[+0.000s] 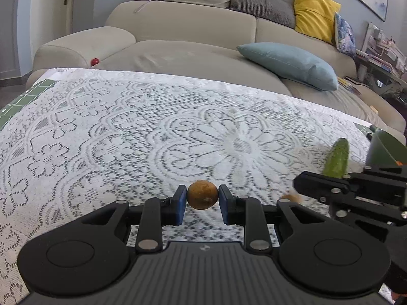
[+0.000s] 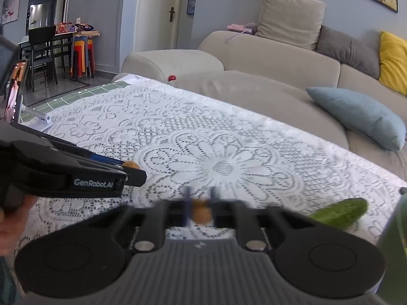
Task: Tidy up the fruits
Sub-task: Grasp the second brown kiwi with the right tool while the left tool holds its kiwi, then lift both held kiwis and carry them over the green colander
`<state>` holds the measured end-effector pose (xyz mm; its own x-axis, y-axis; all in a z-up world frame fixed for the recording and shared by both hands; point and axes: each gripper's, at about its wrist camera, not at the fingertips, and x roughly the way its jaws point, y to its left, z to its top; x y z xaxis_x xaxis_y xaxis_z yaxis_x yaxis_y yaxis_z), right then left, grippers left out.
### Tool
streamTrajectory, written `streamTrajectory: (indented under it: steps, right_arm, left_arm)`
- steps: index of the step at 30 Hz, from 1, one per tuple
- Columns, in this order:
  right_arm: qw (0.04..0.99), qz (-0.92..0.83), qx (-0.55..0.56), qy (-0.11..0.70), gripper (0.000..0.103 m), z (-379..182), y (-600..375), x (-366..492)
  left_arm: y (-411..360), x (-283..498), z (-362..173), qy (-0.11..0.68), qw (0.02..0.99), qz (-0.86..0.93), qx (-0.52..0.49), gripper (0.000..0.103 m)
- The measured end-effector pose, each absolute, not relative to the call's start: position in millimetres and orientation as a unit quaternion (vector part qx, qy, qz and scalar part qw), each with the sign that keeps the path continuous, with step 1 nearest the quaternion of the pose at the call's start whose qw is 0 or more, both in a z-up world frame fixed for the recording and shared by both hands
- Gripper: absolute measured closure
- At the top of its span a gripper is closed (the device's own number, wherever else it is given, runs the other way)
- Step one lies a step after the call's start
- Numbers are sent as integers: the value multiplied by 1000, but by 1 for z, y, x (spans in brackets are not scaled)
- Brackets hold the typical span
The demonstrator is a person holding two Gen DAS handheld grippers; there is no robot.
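Note:
My left gripper (image 1: pixel 202 198) is shut on a small round brown fruit (image 1: pixel 202 194), held just above the white lace tablecloth (image 1: pixel 152 127). My right gripper (image 2: pixel 200 208), blurred by motion, is shut on a second small brown fruit (image 2: pixel 201 212). The right gripper also shows at the right edge of the left wrist view (image 1: pixel 295 190), with its fruit (image 1: pixel 291 198) partly hidden. The left gripper shows in the right wrist view (image 2: pixel 134 170) with its fruit (image 2: pixel 132 165). A green cucumber (image 1: pixel 337 158) lies on the cloth at the right; it also shows in the right wrist view (image 2: pixel 340 213).
A dark green container (image 1: pixel 384 150) stands at the table's right edge beside the cucumber. A beige sofa (image 1: pixel 178 38) with cushions lies beyond the table's far edge, with a small red ball (image 1: pixel 94 61) on it. A phone on a stand (image 2: pixel 15 94) stands at the far left.

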<state>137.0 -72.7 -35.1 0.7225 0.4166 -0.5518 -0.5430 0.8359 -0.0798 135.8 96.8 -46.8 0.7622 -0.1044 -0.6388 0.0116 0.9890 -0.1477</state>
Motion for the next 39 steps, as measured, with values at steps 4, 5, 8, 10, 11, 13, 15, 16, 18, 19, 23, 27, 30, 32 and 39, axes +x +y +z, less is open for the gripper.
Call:
streamTrajectory:
  steps: [4, 5, 8, 10, 11, 13, 15, 16, 18, 19, 23, 27, 30, 32, 39]
  right_arm:
    - [924, 250, -116, 266, 103, -28, -92, 131]
    - [924, 247, -115, 269, 103, -29, -96, 131]
    - [919, 252, -90, 289, 103, -35, -108, 133]
    - [915, 265, -61, 297, 99, -39, -112, 136]
    - [914, 270, -55, 297, 94, -40, -110, 138]
    - [912, 281, -52, 292, 79, -40, -103, 138]
    - [910, 292, -56, 288, 70, -41, -93, 138]
    - [909, 295, -59, 288, 70, -43, -87, 140]
    - [906, 297, -64, 294, 70, -47, -77, 144]
    - [905, 295, -67, 297, 70, -50, -73, 148]
    - [904, 284, -81, 309, 70, -58, -61, 159]
    - [901, 280, -85, 321, 72, -65, -57, 167]
    - [899, 281, -82, 326, 80, -69, -57, 169]
    - [900, 280, -84, 323, 80, -67, -57, 167]
    - [910, 270, -92, 302, 80, -50, -72, 152]
  left_arm:
    - [85, 133, -39, 336, 939, -44, -63, 73]
    - [82, 134, -39, 337, 938, -47, -62, 73]
    - [79, 133, -42, 342, 936, -53, -65, 73]
    - [83, 132, -44, 344, 935, -47, -70, 73]
    - [86, 132, -44, 344, 935, -42, -72, 73]
    - [94, 133, -44, 343, 936, -31, -80, 73]
    - [101, 133, -45, 341, 936, -25, -87, 73]
    - [104, 134, -45, 341, 935, -22, -89, 73]
    - [106, 135, -47, 342, 935, -21, -91, 73]
    - [106, 134, -47, 342, 935, -22, -91, 73]
    - [104, 134, -48, 342, 935, -27, -89, 73]
    - [102, 134, -47, 340, 935, -32, -89, 73]
    - [101, 135, -48, 341, 935, -35, -89, 73]
    - [100, 135, -48, 341, 935, -38, -88, 73]
    - [91, 135, -43, 339, 936, -47, -81, 73]
